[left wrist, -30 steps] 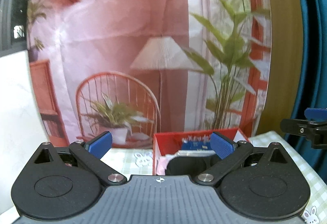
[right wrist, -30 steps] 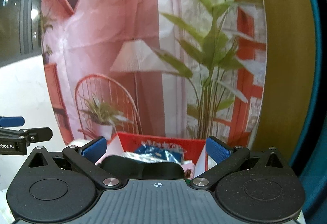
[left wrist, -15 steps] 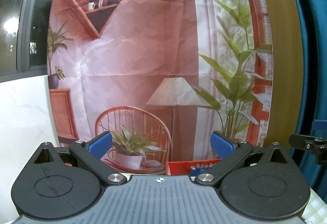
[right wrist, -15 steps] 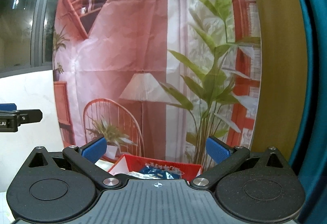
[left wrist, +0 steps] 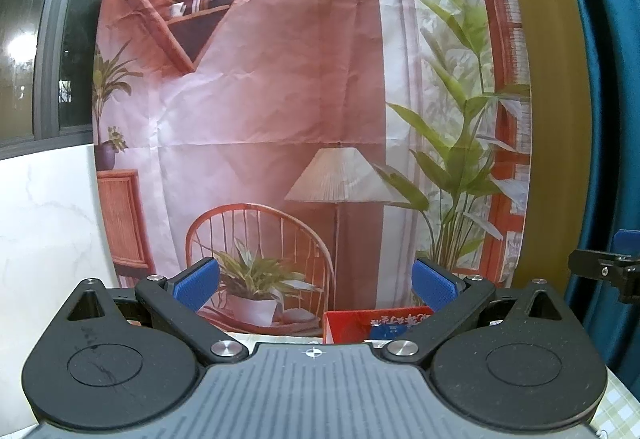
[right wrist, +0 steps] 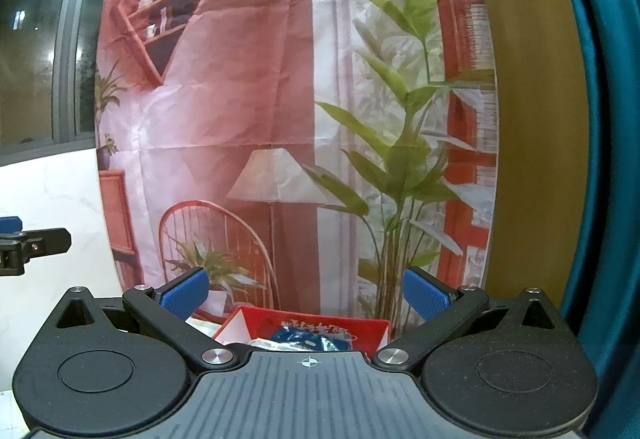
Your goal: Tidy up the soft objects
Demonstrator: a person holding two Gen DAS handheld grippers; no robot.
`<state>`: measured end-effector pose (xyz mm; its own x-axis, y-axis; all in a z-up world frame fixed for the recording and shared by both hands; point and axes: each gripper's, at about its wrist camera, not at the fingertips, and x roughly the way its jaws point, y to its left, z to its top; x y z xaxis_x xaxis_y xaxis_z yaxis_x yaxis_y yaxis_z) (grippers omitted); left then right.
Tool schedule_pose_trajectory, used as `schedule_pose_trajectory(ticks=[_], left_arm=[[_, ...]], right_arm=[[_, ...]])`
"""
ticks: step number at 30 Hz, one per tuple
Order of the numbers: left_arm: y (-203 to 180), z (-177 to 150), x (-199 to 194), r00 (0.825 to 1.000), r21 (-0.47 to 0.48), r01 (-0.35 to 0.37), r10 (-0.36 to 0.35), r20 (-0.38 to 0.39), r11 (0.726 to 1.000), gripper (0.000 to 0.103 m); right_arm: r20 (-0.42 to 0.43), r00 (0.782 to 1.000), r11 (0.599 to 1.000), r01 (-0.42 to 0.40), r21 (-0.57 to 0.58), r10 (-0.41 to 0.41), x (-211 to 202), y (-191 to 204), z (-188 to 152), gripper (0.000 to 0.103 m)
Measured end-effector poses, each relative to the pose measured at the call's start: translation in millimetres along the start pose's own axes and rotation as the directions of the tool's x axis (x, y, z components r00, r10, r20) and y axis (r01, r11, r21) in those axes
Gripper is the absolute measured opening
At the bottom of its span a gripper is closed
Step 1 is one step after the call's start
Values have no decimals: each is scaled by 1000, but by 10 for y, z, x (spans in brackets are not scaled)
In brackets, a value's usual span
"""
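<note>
Both grippers raised and level, aimed at the printed backdrop rather than down at the work. Left gripper jaws spread wide, nothing between them; right gripper same, wide and empty.

Red box sits low in view, just past each gripper body, mostly hidden. Inside it, a blue packet and something pale; can't tell what else. No loose soft item visible in either view, so my read is we're between picks.

To do the next step well: tilt down first, get the target in view before closing in. Keep jaws wide until centred over it, then pinch the bulk, not an edge.

Room: the box's near wall is the edge to clear. Grippers are side by side, apart; the checked cloth on the counter shows lower right. Backdrop well behind box.
</note>
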<state>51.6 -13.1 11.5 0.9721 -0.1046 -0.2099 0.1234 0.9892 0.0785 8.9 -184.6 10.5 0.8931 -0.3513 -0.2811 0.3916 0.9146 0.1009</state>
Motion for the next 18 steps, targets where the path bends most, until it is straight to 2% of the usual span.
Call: schedule_pose_trajectory(ticks=[18], left_arm=[[53, -9, 54, 1000, -15, 11, -12, -19, 1000, 103]], right_arm=[[7, 999, 999, 35, -8, -35, -58, -56, 63, 103]])
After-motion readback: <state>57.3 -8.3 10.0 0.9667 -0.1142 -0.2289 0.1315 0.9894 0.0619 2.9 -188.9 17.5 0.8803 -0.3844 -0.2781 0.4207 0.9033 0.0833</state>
